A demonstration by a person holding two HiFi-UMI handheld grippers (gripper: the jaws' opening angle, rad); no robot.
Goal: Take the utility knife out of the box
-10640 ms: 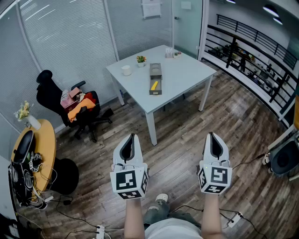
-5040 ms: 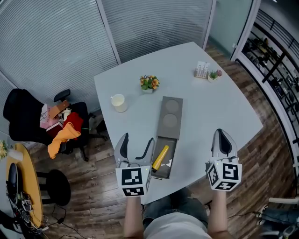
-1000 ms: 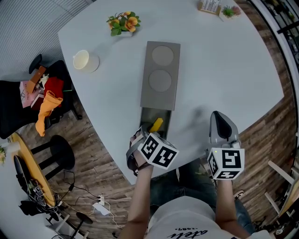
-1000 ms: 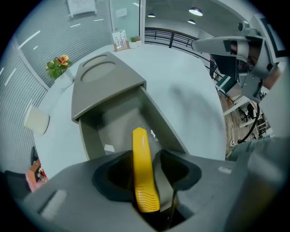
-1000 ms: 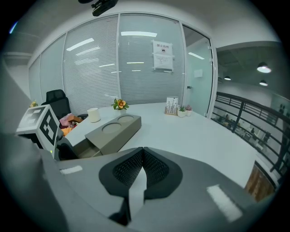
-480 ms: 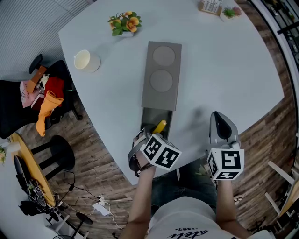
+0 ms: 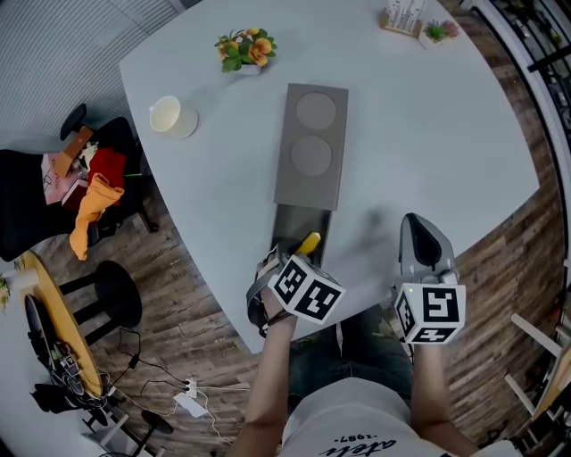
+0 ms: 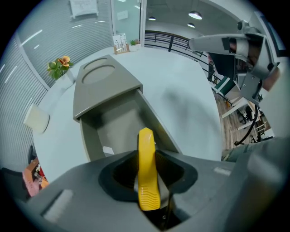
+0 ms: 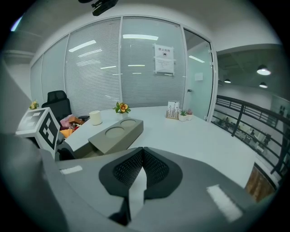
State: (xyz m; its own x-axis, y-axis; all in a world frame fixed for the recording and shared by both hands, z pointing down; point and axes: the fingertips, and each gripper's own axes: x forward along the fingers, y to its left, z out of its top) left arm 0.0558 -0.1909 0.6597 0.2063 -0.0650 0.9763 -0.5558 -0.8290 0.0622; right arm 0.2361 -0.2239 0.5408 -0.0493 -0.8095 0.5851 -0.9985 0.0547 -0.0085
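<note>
A long grey box (image 7: 308, 147) lies on the white table, its drawer (image 7: 299, 229) pulled out toward me. My left gripper (image 7: 284, 261) is shut on the yellow utility knife (image 8: 146, 170), which stands up between the jaws over the open drawer (image 8: 115, 124); its tip (image 7: 308, 243) shows in the head view. My right gripper (image 7: 422, 239) hangs shut and empty at the table's near edge, to the right of the box. From the right gripper view the box (image 9: 117, 133) sits to the left.
On the white table (image 7: 419, 134) stand a cream cup (image 7: 172, 116), a small flower pot (image 7: 244, 50) and a card holder (image 7: 402, 18) at the far side. A black chair with clothes (image 7: 76, 187) and a stool (image 7: 111, 294) stand left of the table.
Over the last second the left gripper has lifted the yellow knife slightly out of the drawer. Earlier I walked up to the table and reached the left gripper into the drawer.
</note>
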